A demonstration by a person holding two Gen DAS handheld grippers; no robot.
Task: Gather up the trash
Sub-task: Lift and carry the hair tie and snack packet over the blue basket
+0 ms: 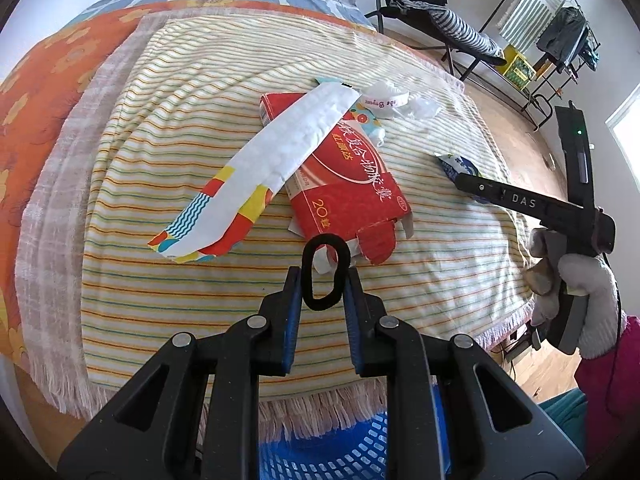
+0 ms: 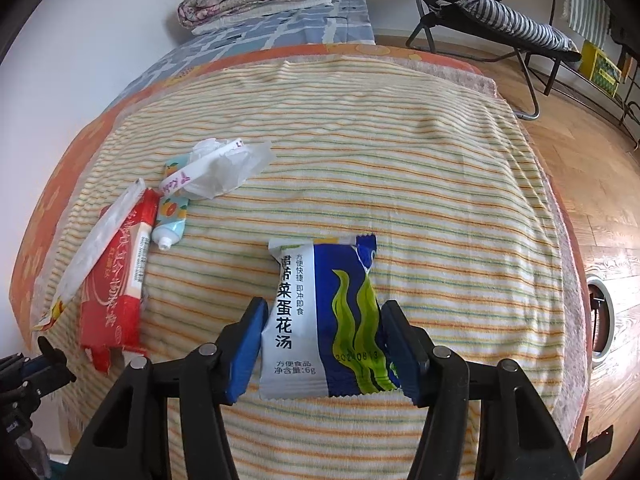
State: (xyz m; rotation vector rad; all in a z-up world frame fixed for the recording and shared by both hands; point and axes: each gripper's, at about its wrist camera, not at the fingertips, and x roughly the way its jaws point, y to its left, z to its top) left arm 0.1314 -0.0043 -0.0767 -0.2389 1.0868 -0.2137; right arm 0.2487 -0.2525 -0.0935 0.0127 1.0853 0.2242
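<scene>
Two hand-held grippers are working over trash on a striped towel-covered bed.

Starting at the left, a long white paper wrapper with colourful printed ends (image 1: 256,168) is lying across a red cardboard medicine box (image 1: 352,196) on the striped towel (image 1: 160,280). The left hand-held gripper (image 1: 322,280) is pinching a black elastic hair loop (image 1: 325,272) between its blue pads, just in front of the box's open flap. Beyond the box, a small fruit-printed tube (image 2: 172,216) is lying beside crumpled clear plastic film (image 2: 228,168). Further right, the right hand-held gripper (image 2: 322,340), held by a white-gloved hand (image 1: 576,292), is sitting half-closed astride a blue-and-white soup sachet (image 2: 324,320) lying flat on the towel; whether its pads are pressing the sachet cannot be told.
</scene>
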